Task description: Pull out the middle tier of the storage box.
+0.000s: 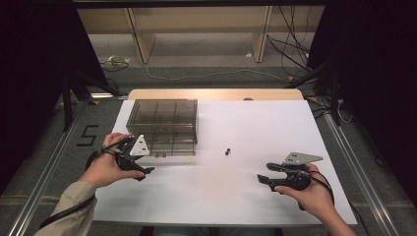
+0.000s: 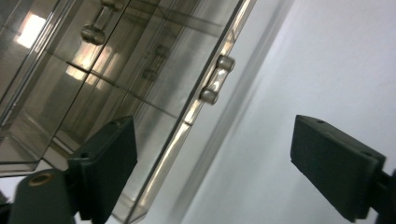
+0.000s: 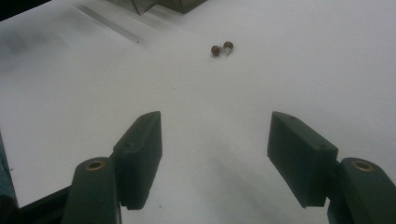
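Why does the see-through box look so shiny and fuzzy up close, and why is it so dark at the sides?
In the left gripper view the smoky clear box sits very near the lens, so it blurs and its walls throw back bright glare. In the high view the white table is lit while both sides stay black. In the right gripper view the two small beads look soft and grainy.

Beyond the white surface [image 1: 255, 128], a pale wooden shelf unit [image 1: 196, 29] stands on the grey floor [image 1: 206, 59], with cables [image 1: 290, 49] trailing near its right leg.
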Demonstrator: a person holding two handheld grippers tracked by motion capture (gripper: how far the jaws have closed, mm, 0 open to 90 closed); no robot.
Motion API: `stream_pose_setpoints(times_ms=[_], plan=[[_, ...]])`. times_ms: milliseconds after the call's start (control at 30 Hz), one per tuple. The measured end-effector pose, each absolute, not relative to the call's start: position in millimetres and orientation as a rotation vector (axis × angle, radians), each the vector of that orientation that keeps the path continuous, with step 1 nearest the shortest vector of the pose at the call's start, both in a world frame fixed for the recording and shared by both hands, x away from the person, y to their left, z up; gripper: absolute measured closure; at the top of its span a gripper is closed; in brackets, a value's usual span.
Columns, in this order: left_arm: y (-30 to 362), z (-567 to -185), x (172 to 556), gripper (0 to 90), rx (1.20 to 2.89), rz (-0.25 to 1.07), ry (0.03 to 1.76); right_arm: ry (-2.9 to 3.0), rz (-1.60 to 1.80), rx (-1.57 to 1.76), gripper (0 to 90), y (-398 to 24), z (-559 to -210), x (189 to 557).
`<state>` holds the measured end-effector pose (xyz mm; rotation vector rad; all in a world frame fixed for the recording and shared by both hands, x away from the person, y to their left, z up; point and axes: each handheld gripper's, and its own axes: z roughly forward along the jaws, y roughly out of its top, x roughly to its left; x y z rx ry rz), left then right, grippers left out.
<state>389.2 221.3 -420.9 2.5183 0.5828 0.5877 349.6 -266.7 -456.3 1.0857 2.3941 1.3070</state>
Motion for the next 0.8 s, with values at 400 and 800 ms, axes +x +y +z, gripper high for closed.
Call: stream_pose_setpoints(times_ms=[400,800], plan=[[211.6,-431.2,366.9,0.0,2.454,0.501,0.63,2.388,1.311,1.088,35.6,-267.3,-456.0,350.6],[189.0,-447.3,343.5,0.0,2.412,0.459,0.618,2.399,1.313,1.08,35.6,-263.5,-457.2,353.0]])
